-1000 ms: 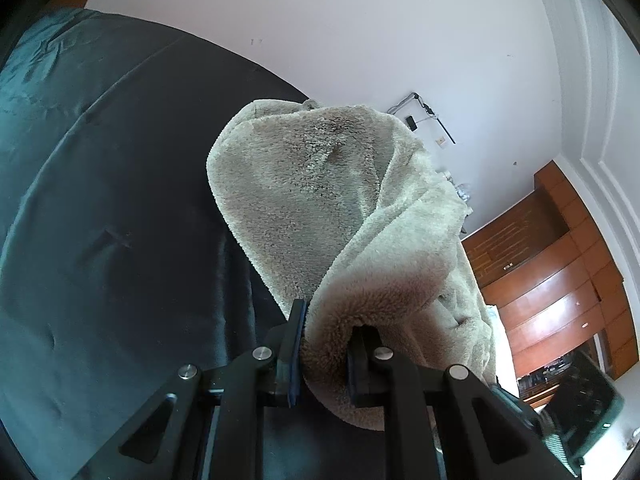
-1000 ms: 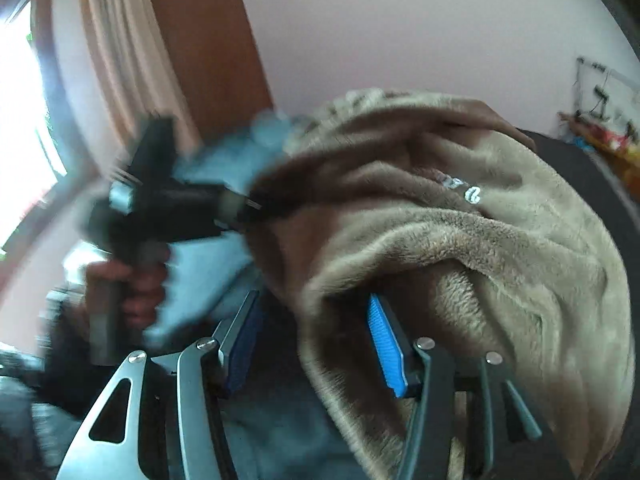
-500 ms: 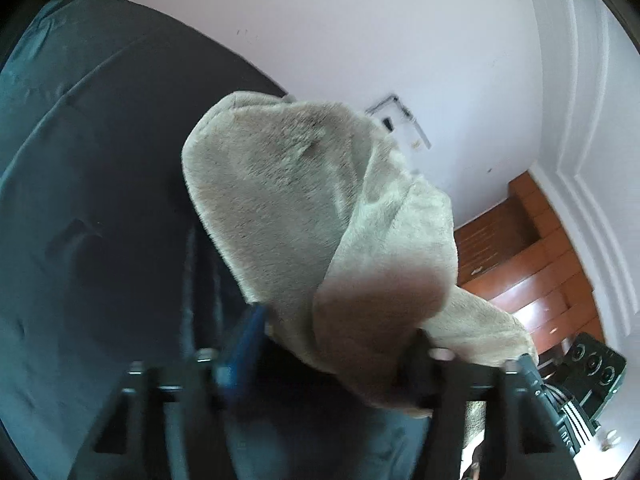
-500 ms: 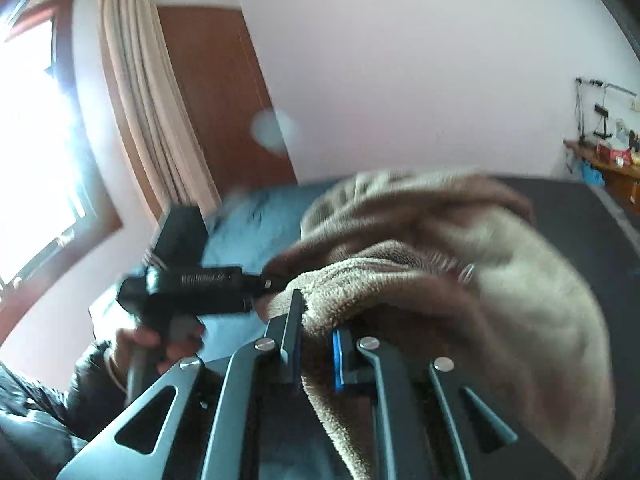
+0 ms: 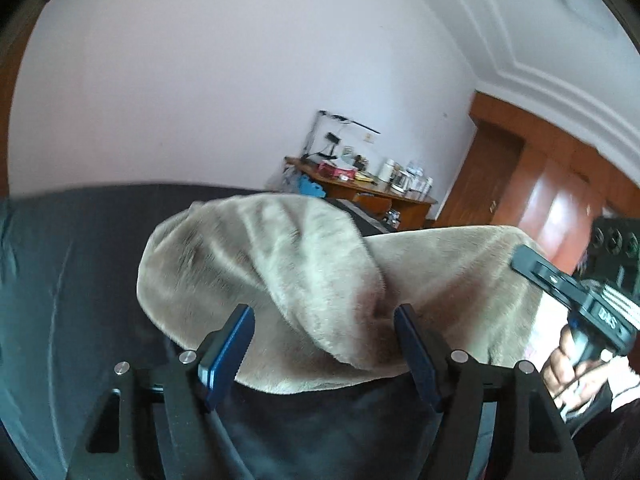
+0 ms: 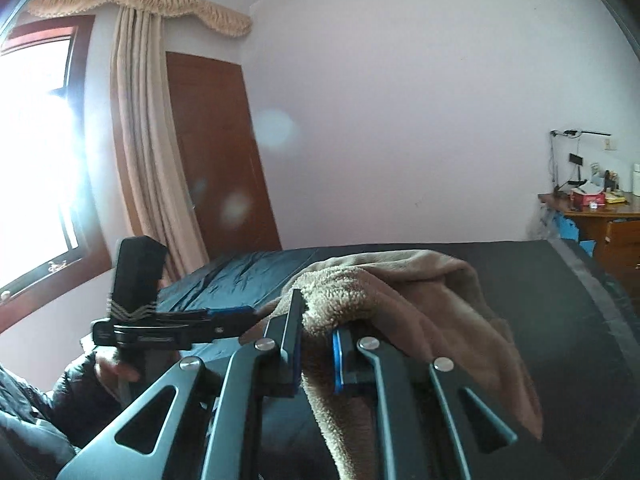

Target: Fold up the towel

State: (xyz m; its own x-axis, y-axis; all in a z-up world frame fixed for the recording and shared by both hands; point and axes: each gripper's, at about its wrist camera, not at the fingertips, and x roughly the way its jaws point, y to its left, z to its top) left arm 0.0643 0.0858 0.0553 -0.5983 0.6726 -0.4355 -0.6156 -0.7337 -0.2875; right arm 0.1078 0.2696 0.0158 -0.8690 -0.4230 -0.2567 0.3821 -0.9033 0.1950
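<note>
Item: towel (image 5: 280, 280), beige plush, one piece. Location: on the dark-covered bed (image 5: 72, 280), bunched and partly lifted, one edge raised toward the right hand-held gripper.

Left hand-held gripper (image 5: 324, 344): a second ago its jaws were pinched on a fold of the towel; now they stand spread and are opening wider. The cloth lies between the blue pads (image 5: 228, 344) but does not look pressed by either (released, by the look of it). The view has also swung, so that the far wooden desk (image 5: 360, 192) with its clutter now shows beyond the towel.

Right hand-held gripper (image 6: 316, 344): a second ago its jaws stood wide around the cloth; now they are pressed together on a thick rolled edge of the towel, which drapes down past the fingers and trails off to the right over the bed.

Reading of the change: the hold has passed from the left gripper to the right. The towel is carried by one pinch only, so the free part hangs slack and uneven.

State of the task: no flat fold is visible yet; the towel is crumpled, edges not aligned. Likely next need (a judgement): the left gripper finds a fresh corner or edge, so that both can stretch the cloth before laying it over.

Also noted: a hand (image 5: 572, 364) on the right gripper's handle; a curtain (image 6: 152, 140) beside the bright window.
</note>
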